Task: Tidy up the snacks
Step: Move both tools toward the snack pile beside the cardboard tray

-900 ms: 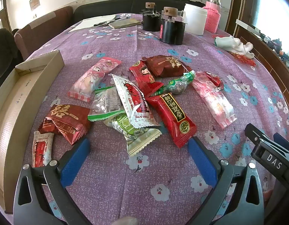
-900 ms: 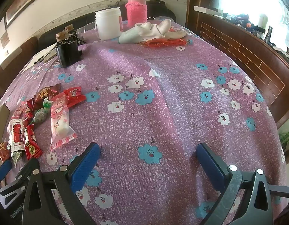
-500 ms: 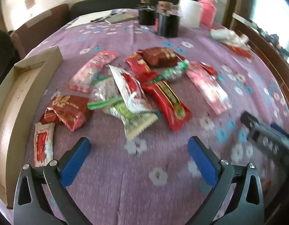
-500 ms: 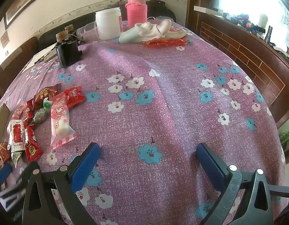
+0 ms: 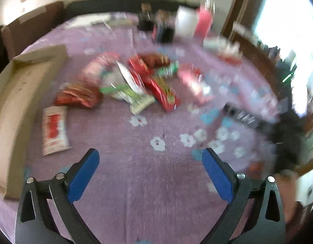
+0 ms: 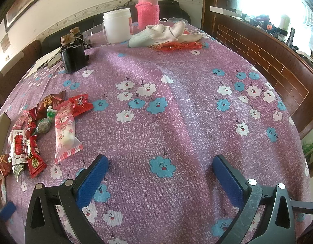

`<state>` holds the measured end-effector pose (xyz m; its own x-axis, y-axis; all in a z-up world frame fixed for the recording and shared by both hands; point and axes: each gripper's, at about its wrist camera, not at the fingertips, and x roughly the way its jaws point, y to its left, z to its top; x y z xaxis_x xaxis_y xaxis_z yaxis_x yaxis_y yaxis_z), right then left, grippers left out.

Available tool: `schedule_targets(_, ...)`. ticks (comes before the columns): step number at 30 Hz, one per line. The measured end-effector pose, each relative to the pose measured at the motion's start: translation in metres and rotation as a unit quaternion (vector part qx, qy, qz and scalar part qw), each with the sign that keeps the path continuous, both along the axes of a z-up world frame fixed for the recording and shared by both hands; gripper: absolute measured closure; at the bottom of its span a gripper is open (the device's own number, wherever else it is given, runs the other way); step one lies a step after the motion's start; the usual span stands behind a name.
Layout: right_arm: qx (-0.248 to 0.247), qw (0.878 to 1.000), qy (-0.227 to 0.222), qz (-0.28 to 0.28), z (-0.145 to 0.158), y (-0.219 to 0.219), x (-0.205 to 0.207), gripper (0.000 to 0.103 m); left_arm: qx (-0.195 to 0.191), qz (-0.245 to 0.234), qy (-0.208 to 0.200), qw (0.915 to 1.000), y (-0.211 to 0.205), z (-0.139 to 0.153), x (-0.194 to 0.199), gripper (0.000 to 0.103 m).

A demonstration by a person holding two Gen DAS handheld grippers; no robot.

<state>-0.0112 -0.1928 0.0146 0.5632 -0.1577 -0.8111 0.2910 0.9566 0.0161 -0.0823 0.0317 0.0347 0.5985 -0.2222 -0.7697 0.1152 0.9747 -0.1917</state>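
Several snack packets lie in a pile (image 5: 136,81) on the purple flowered tablecloth; the left wrist view is blurred. A white-and-red packet (image 5: 54,130) lies apart near the open cardboard box (image 5: 12,101) at the left. My left gripper (image 5: 150,154) is open and empty, above bare cloth short of the pile. My right gripper (image 6: 160,160) is open and empty over bare cloth. The pile (image 6: 30,130) sits to its left, with a pink packet (image 6: 65,130) nearest.
At the far side stand a white jar (image 6: 117,25), a pink-sleeved bottle (image 6: 147,8), black containers (image 6: 72,56), a clear cup on its side and white cloth (image 6: 166,33). A wooden ledge (image 6: 258,52) runs along the right.
My left gripper has pulled back and away from the pile, so the snacks look smaller and more of the box shows. The right gripper has not moved.
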Motion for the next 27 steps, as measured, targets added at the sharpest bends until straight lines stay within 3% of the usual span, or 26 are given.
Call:
schedule_targets(2, 0.0, 1.0, 0.0, 0.0, 0.0, 0.0, 0.0, 0.0, -0.027, 0.011, -0.024, 0.9993, 0.02, 0.013, -0.016, 0.001)
schedule_targets(6, 0.0, 1.0, 0.0, 0.0, 0.0, 0.0, 0.0, 0.0, -0.028, -0.004, -0.003, 0.9996, 0.058, 0.031, -0.033, 0.001)
schedule_targets(11, 0.006, 1.0, 0.008, -0.007, -0.001, 0.002, -0.004, 0.0, -0.045, 0.047, -0.057, 0.9962, 0.119, 0.058, -0.06, 0.001)
schedule_targets(14, 0.01, 0.999, 0.026, -0.015, 0.0, 0.004, -0.008, 0.0, -0.022, 0.096, -0.122, 0.9876, 0.148, 0.079, -0.077, 0.001)
schedule_targets(18, 0.008, 0.999, 0.032, -0.025, 0.001, 0.008, -0.017, 0.0, 0.042, 0.178, -0.212, 0.9599, 0.168, 0.099, -0.092, 0.001)
schedule_targets(20, 0.01, 0.999, 0.032, -0.031, 0.002, 0.009, -0.021, 0.0, 0.071, 0.196, -0.222, 0.9524, 0.173, 0.098, -0.086, 0.001)
schedule_targets(22, 0.007, 0.999, 0.035, -0.028, 0.002, 0.011, -0.022, 0.0, 0.076, 0.186, -0.224, 0.9537, 0.181, 0.09, -0.075, 0.001)
schedule_targets(24, 0.007, 0.999, 0.037, -0.018, 0.002, 0.012, -0.024, 0.0, 0.073, 0.19, -0.2, 0.9584, 0.188, 0.081, -0.063, 0.001)
schedule_targets(27, 0.007, 0.998, 0.067, -0.008, 0.006, 0.012, -0.023, 0.002, 0.045, 0.189, -0.196, 0.9611, 0.195, 0.074, -0.063, 0.001)
